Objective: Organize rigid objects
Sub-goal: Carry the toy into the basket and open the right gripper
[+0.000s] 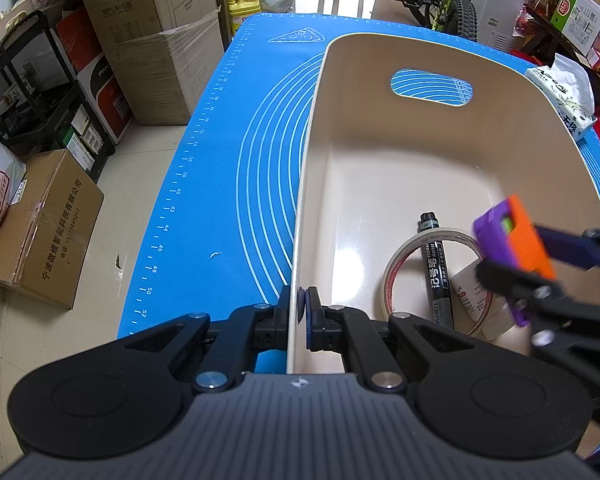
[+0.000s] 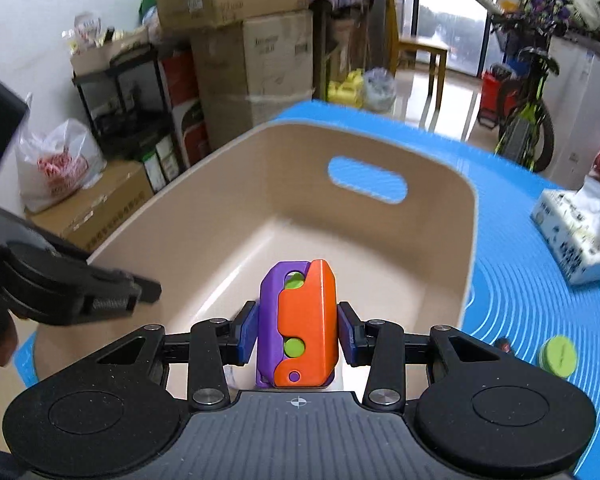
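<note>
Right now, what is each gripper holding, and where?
Left gripper: beige plastic bin's side wall rim. Right gripper: orange-and-purple plastic toy, by its sides.

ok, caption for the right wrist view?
Right gripper holds orange-purple toy above beige bin on blue mat.

A blue silicone baking mat (image 1: 220, 184) is covering the tabletop. Sitting directly on it are a beige plastic bin (image 1: 380, 128), a tissue pack (image 2: 576, 236) well to its right, and a green-capped container (image 2: 558, 356) nearer.
</note>
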Demonstrator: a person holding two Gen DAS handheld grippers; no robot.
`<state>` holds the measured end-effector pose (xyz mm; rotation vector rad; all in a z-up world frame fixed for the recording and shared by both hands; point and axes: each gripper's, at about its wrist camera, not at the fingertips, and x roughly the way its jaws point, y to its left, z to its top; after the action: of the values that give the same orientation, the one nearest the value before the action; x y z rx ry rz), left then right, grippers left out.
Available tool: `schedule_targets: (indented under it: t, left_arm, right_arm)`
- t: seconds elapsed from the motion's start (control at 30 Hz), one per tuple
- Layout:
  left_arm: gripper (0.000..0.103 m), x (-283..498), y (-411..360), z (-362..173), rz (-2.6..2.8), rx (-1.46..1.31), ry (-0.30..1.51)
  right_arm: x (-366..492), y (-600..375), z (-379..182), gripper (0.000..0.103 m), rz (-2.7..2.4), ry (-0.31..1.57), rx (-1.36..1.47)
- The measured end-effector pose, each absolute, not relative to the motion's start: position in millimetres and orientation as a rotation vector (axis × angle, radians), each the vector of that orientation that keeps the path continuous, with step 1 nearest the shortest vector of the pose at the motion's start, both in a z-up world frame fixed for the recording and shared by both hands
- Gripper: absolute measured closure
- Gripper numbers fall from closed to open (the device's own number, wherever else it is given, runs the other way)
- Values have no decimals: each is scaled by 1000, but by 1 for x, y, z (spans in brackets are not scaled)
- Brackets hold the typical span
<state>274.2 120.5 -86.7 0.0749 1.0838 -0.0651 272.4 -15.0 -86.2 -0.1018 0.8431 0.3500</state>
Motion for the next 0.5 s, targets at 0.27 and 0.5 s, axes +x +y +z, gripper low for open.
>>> schedule_targets:
  t: [0.27,0.5]
  left_arm:
    - [96,274,121,-87,-65,75,1084]
    - [96,274,121,-87,-65,74,1084]
  right_arm:
    - [277,-5,-103,55,367,935,-137]
    - [277,-3,-105,55,378,948,-150]
